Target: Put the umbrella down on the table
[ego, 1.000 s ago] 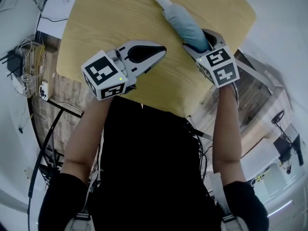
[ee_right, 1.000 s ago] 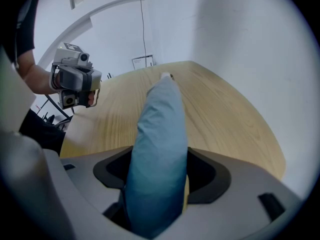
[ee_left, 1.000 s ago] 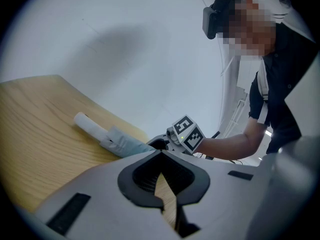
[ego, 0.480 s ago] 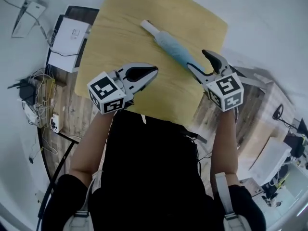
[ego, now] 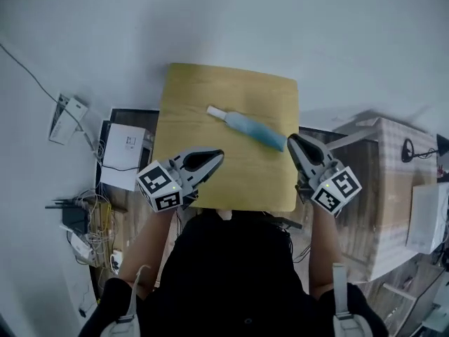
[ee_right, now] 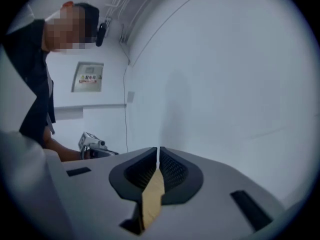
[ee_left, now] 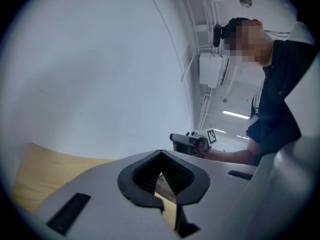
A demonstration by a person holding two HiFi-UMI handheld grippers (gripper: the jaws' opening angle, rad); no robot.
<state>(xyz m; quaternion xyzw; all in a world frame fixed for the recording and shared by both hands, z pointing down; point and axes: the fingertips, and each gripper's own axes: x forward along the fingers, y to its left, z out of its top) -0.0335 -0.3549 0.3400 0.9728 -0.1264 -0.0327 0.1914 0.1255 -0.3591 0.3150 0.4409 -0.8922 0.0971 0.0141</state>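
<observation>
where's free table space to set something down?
The far strip of the table behind the umbrella is bare. So is the near middle, between the left gripper and the right gripper, whose jaws just closed empty. It is crowded at the right edge, where the umbrella's blue end lies close to the right gripper.

The counter [ego: 182, 90] is bare wood except for the folded umbrella [ego: 249, 127], which lies slantwise across its middle, white handle toward the far left and blue end close to the right edge. That leaves the far strip, the left half and the near strip open to reach. To the left, a white box [ego: 125, 156] stands just beside the counter with a tangle of cables [ego: 81, 223] nearer, and to the right a beige box [ego: 386, 174] stands close by, narrowing passage on both sides.
</observation>
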